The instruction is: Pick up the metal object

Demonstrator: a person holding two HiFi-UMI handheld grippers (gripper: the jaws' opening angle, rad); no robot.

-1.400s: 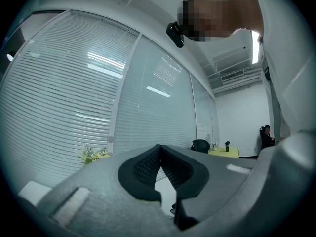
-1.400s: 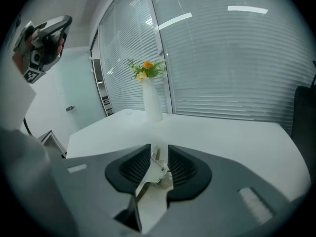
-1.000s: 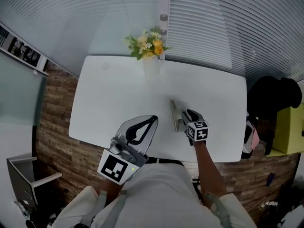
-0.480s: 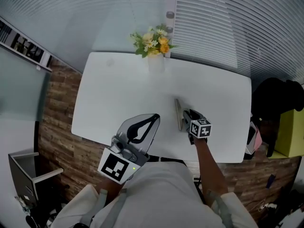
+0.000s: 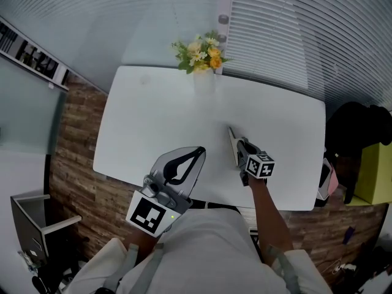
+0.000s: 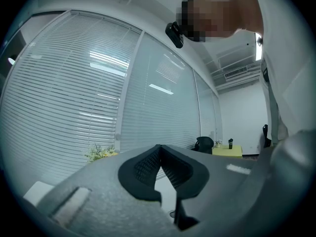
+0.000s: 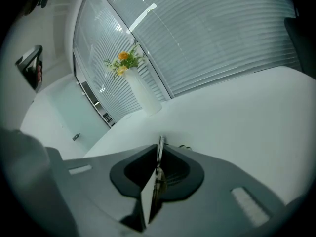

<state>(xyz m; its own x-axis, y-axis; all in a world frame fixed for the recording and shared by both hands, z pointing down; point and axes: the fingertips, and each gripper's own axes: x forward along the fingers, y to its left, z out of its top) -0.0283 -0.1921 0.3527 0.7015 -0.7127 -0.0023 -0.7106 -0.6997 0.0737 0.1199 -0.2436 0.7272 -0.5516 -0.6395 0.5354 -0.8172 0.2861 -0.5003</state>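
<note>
The metal object is a thin flat strip standing on edge on the white table, right of centre. My right gripper has just been closing, and its jaws are now shut on the near end of the strip. In the right gripper view the strip shows edge-on, pinched between the dark pads, its far end sticking out past them. My left gripper hovers over the table's near edge, shut with nothing in it. In the left gripper view its fingertips meet.
A white vase of yellow and orange flowers stands at the table's far edge, also visible as the vase ahead of the right gripper. Window blinds lie behind it. A black chair and a yellow table stand to the right.
The right gripper's jaws have closed onto the metal strip, and the gripper has rolled a little. The left gripper has stayed in place.
</note>
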